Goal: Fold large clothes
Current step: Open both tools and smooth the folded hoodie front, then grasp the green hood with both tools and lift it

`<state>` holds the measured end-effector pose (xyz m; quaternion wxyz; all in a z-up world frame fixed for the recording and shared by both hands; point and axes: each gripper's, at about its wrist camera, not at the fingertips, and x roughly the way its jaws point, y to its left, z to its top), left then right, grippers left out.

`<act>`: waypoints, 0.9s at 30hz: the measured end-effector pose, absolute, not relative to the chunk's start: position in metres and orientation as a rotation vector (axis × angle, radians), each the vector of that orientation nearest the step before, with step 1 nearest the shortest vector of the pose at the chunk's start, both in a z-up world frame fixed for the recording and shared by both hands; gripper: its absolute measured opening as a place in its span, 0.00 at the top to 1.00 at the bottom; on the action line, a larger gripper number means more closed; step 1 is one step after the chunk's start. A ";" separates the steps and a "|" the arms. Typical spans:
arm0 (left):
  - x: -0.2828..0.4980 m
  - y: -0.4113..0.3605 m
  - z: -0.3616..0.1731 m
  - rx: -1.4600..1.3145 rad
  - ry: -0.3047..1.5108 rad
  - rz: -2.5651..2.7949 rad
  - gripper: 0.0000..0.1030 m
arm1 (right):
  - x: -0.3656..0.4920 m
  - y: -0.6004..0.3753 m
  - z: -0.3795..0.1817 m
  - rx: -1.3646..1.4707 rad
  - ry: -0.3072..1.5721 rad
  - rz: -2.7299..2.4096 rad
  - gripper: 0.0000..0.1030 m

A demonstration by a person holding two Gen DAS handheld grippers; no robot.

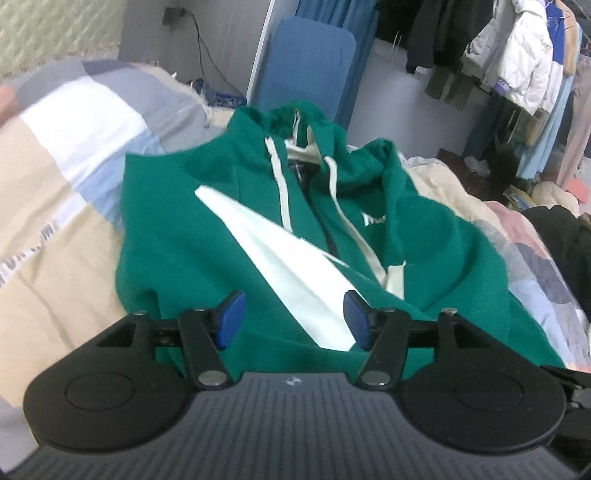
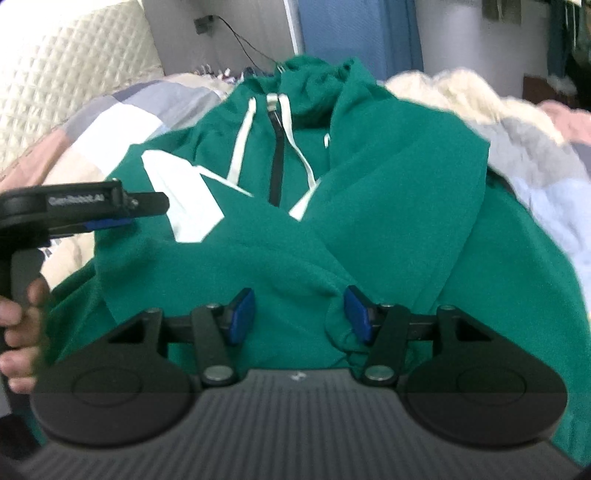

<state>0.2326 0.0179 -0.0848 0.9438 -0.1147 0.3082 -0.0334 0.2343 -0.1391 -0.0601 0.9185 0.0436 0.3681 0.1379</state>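
Observation:
A green zip hoodie (image 1: 207, 229) with white drawstrings and white sleeve panels lies face up on the bed, hood at the far end. Both sleeves are folded across its chest (image 2: 388, 192). My left gripper (image 1: 293, 321) hovers open over the lower left part, above the white sleeve panel (image 1: 295, 280), with nothing pressed between its blue pads (image 1: 231, 321). In the right wrist view my right gripper (image 2: 300, 315) stands open over the hoodie's lower middle, a green fold bunched beside its right pad (image 2: 357, 314). The left gripper (image 2: 144, 212) shows there from the side, held by a hand (image 2: 18, 325).
The bed carries a patchwork quilt (image 1: 74, 155) in beige, white, blue and grey. A fluffy cream blanket (image 2: 461, 92) lies at the right. Behind are a blue board (image 1: 306, 62), a wall socket with a cable (image 1: 177, 14) and a rack of hanging clothes (image 1: 524, 66).

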 end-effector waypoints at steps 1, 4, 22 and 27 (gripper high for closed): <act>0.225 0.017 -0.078 -0.229 0.609 -0.066 0.38 | 0.233 -0.141 -0.057 0.101 0.748 0.284 0.45; 0.210 0.015 -0.063 -0.244 0.589 -0.073 0.38 | 0.226 -0.147 -0.044 0.145 0.719 0.286 0.45; 0.352 0.030 0.018 -0.296 0.581 -0.116 0.36 | 0.344 -0.171 0.048 0.136 0.584 0.322 0.44; 0.471 0.057 -0.005 -0.322 0.612 -0.113 0.35 | 0.447 -0.154 0.030 0.180 0.548 0.304 0.27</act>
